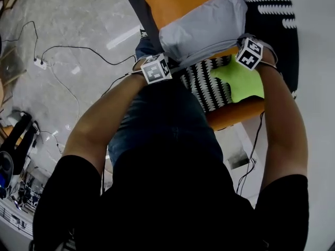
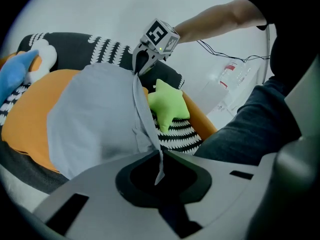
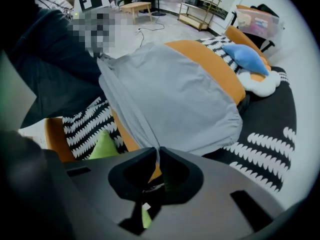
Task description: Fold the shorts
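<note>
My left tongs [image 2: 160,156] are pressed together, pinching an edge of the grey shorts [image 2: 95,119]; my right tongs [image 3: 156,154] are likewise closed on the same edge, further along; the fabric runs taut between the two; the shorts drape over an orange cushion [image 3: 227,84]; a green star pillow [image 2: 167,104] lies just beside them on black-and-white patterned fabric [image 3: 85,121]; a blue plush [image 3: 247,59] lies beyond.

No readable text, no legible labels
</note>
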Demonstrator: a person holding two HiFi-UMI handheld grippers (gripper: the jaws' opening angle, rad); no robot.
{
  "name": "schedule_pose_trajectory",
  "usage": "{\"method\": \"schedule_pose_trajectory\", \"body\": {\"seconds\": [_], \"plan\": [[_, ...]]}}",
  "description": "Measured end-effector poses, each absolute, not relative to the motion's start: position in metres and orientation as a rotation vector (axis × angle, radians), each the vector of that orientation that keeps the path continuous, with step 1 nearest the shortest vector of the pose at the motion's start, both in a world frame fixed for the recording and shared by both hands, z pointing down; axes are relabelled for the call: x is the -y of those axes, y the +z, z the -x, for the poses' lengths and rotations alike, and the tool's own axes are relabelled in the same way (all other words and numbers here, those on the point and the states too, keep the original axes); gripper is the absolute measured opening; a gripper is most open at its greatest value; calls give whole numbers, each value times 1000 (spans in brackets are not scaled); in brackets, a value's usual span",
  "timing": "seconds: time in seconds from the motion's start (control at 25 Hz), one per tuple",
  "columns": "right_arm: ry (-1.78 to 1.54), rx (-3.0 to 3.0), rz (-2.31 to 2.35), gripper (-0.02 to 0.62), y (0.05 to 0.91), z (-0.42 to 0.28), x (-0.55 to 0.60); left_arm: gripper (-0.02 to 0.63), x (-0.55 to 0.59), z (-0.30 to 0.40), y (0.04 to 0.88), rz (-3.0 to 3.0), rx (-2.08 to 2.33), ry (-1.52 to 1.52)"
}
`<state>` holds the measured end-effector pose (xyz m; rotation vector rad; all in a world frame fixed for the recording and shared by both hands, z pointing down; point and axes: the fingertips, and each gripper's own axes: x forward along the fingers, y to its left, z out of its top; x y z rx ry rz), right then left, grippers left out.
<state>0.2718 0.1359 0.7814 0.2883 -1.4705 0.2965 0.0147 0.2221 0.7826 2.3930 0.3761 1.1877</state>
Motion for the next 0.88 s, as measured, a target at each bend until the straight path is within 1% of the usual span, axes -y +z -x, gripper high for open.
{"method": "schedule_pose_trajectory", "body": {"seconds": [0.04,0.16,0.24,0.68,0.88], "plan": [[322,1451,-289,36,786,-276,-142,49,-224,-16,784,-2374,-377,1173],[404,1411,-300,105,797,-284,-157,123,-235,-15,786,-2324,-403,1153],[446,1410,-328,132,798,-286,-161,141,-237,-13,786,-2313,-406,1156],[503,1488,-561,144,771,-275,-153,143,-188,-12,760,-2334,-275,1158],[675,1501,-897,150,730,-287,-134,143,-177,-26,723,-2358,-241,1162]]}}
